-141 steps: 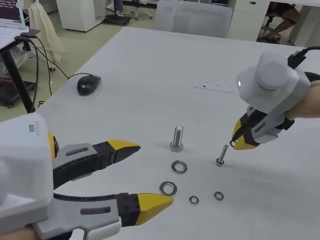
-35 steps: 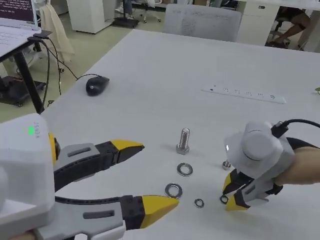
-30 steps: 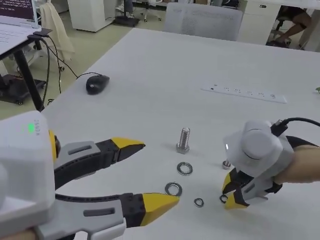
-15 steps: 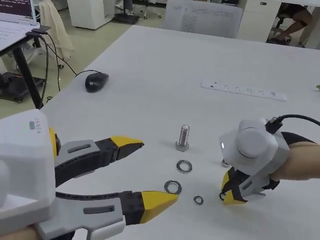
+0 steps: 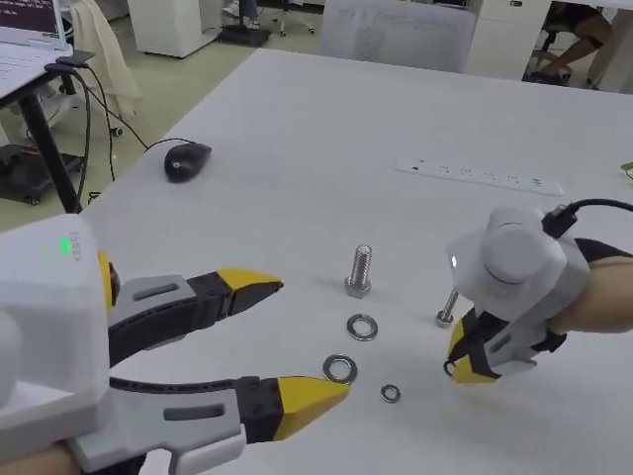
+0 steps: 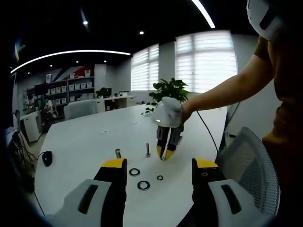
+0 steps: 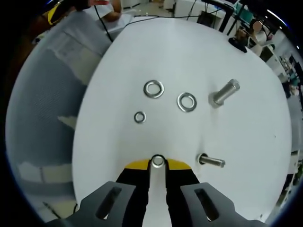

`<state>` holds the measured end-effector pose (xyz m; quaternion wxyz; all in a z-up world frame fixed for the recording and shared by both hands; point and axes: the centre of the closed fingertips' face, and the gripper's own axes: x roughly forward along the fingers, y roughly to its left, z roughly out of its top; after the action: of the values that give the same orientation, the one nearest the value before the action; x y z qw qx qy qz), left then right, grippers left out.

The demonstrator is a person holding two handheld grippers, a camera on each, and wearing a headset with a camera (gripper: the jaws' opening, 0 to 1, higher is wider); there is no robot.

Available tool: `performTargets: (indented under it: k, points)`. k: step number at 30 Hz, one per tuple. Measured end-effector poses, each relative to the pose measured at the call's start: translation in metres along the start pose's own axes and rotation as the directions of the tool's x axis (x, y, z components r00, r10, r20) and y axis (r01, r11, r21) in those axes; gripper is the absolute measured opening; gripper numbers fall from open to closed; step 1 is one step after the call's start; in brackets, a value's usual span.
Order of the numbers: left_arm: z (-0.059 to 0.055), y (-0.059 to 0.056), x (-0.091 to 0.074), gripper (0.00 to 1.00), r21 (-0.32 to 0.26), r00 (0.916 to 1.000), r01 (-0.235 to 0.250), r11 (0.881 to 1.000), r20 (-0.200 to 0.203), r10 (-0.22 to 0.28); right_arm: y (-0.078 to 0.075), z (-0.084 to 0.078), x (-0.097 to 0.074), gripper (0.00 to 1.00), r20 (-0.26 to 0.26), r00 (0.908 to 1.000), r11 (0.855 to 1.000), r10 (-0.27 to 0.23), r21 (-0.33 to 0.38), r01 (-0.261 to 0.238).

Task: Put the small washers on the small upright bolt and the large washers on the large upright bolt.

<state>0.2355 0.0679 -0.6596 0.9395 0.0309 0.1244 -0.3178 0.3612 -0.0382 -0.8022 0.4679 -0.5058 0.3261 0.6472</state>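
The large bolt (image 5: 358,270) and the small bolt (image 5: 447,309) stand upright on the white table (image 5: 297,148). Two large washers (image 5: 362,327) (image 5: 339,369) and one small washer (image 5: 391,394) lie flat in front of them. My right gripper (image 5: 457,371) hovers just right of the small bolt, shut on a second small washer (image 7: 157,161), which sits upright between its yellow tips (image 7: 157,165). The small bolt (image 7: 212,161) lies close to the right of those tips. My left gripper (image 5: 297,338) stands open, its jaws either side of the washers (image 6: 143,185) and nothing between them.
A black mouse (image 5: 187,159) rests near the table's left edge and a white power strip (image 5: 480,176) lies at the back right. A grey chair (image 5: 391,35) stands at the far end. A person's arm (image 6: 222,92) reaches in from the right.
My right gripper came down from the small bolt onto the right-hand small washer, shut on it and has lifted it off the table toward the small bolt. The left gripper stays put.
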Motion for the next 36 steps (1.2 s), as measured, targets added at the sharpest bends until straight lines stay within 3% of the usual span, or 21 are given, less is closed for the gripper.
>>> performTargets:
  k: [8, 16, 27, 36]
  points:
    - [-0.002, -0.003, 0.004, 0.54, -0.001, 0.9999, 0.014, 1.000, -0.009, -0.014, -0.028, -0.005, -0.028, 0.12, 0.008, 0.9974, 0.997, -0.072, 0.017, 0.072]
    - [-0.003, -0.001, 0.005, 0.55, -0.007, 0.9999, 0.014, 1.000, -0.008, -0.014, -0.049, 0.002, -0.047, 0.12, 0.012, 0.9931, 0.993, -0.117, 0.013, 0.117]
    - [-0.006, 0.004, 0.006, 0.55, -0.013, 0.9998, 0.012, 1.000, -0.019, -0.012, -0.062, 0.012, -0.042, 0.12, 0.012, 0.9935, 0.994, -0.113, -0.005, 0.113]
    - [-0.008, 0.009, 0.007, 0.55, -0.018, 0.9998, 0.006, 1.000, -0.021, -0.006, -0.065, 0.010, -0.034, 0.12, 0.006, 0.9956, 0.996, -0.094, -0.001, 0.094]
